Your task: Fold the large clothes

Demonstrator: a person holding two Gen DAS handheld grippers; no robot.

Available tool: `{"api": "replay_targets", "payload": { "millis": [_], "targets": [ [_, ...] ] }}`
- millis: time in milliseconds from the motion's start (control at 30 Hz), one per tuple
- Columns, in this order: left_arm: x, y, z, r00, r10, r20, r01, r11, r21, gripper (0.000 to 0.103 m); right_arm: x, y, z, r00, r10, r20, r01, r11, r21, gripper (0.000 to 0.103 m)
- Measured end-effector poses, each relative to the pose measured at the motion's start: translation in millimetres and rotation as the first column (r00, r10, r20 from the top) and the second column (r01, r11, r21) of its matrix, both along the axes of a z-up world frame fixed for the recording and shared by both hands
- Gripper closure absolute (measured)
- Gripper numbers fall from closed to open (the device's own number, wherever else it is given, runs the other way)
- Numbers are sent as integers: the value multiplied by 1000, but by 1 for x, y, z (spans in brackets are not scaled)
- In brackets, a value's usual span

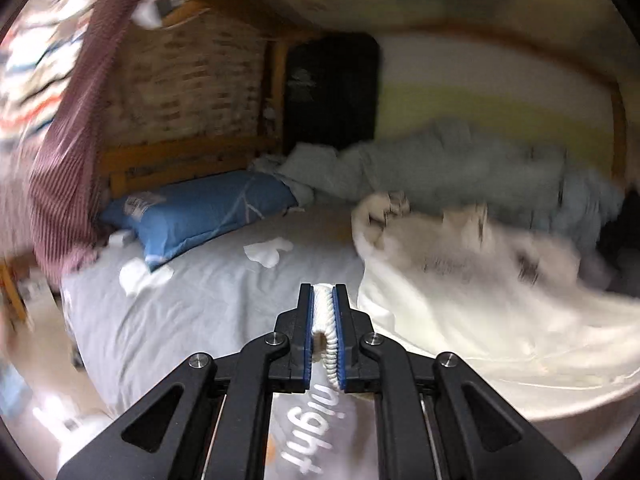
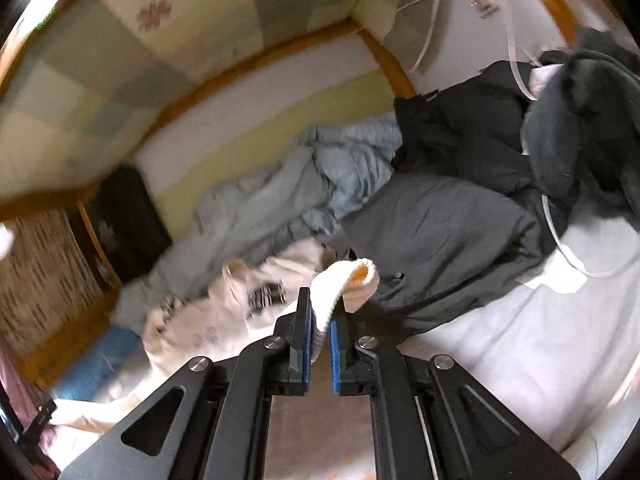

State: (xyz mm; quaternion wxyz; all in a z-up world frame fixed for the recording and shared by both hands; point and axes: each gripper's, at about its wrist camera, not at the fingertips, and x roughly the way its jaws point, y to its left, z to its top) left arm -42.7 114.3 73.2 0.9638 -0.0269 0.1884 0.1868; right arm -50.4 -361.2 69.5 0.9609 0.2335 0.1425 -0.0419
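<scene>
Clearly, the left gripper (image 1: 324, 304) has its blue-padded jaws pinching a ribbed white hem of the large cream-white sweatshirt (image 1: 460, 280), whose blurred body spreads to the right over the pale grey bedsheet (image 1: 192, 320). The right gripper (image 2: 320, 312) likewise pinches a ribbed white cuff (image 2: 344, 284) that folds over its tip, showing an orange lining; the garment trails to the left across the bed. Farther off lie a blue rectangular pillow (image 1: 200, 212) at the left, a rumpled grey-blue duvet (image 2: 280, 196) along the far wall, and a dark grey padded jacket (image 2: 440, 232) to the right.
</scene>
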Motion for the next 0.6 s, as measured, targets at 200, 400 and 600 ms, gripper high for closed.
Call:
{"api": "replay_targets", "payload": {
  "millis": [200, 400, 600],
  "targets": [
    [101, 14, -20, 962, -155, -224, 112, 975, -192, 94, 105, 8, 5, 977, 109, -183, -130, 986, -108, 95],
    [172, 23, -43, 942, -101, -320, 60, 989, -138, 94, 199, 4, -13, 957, 102, -272, -152, 974, -169, 94],
    [199, 14, -69, 931, -94, -352, 81, 995, -53, 93, 238, 12, -55, 941, 94, -324, -151, 976, -157, 93]
  ]
}}
